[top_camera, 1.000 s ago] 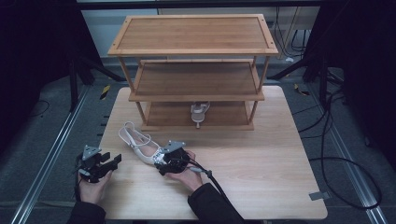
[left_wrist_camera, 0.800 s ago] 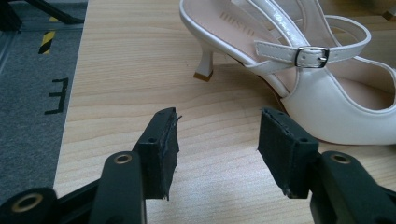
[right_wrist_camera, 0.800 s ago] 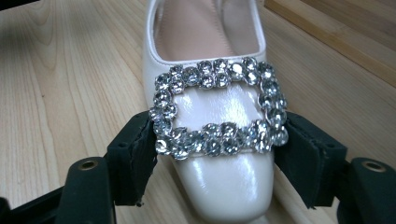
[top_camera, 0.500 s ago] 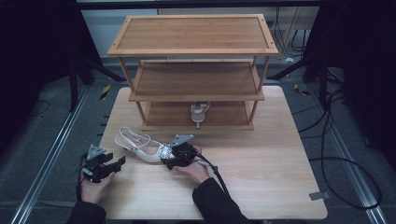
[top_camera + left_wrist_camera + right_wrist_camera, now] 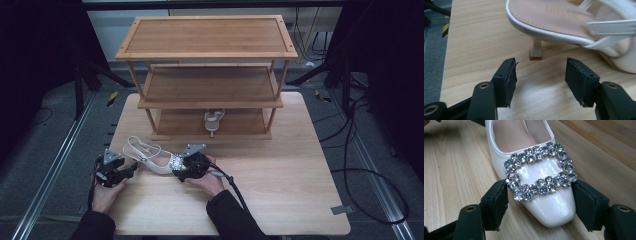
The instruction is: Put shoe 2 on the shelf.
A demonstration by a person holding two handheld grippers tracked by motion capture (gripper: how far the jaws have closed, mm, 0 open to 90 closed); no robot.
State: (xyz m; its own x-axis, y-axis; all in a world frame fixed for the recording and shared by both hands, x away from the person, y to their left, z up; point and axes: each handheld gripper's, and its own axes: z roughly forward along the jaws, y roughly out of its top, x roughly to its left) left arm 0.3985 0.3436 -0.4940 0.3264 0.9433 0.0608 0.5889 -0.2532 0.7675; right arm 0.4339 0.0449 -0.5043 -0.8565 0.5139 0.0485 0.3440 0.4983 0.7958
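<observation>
A white slingback shoe [image 5: 150, 159] with a crystal buckle lies on the wooden table [image 5: 280, 190], toe to the right. My right gripper [image 5: 189, 169] is shut on its toe. In the right gripper view the shoe's toe [image 5: 544, 195] sits between the two pads of my right gripper [image 5: 539, 200], just below the buckle. My left gripper [image 5: 117, 172] is open at the shoe's heel end, holding nothing. In the left gripper view the shoe [image 5: 554, 20] and its short heel stand just beyond the spread jaws of my left gripper [image 5: 540, 77]. The heel tip touches the table.
A three-tier wooden rack [image 5: 210, 55] stands at the back of the table. A second white shoe [image 5: 214, 119] sits on its bottom shelf, toe toward me. Bare tabletop extends to the right. Cables lie on the floor at right.
The right gripper has shifted a little right and forward with the shoe's toe in it, turning the shoe more level across the table. The left gripper has barely moved.
</observation>
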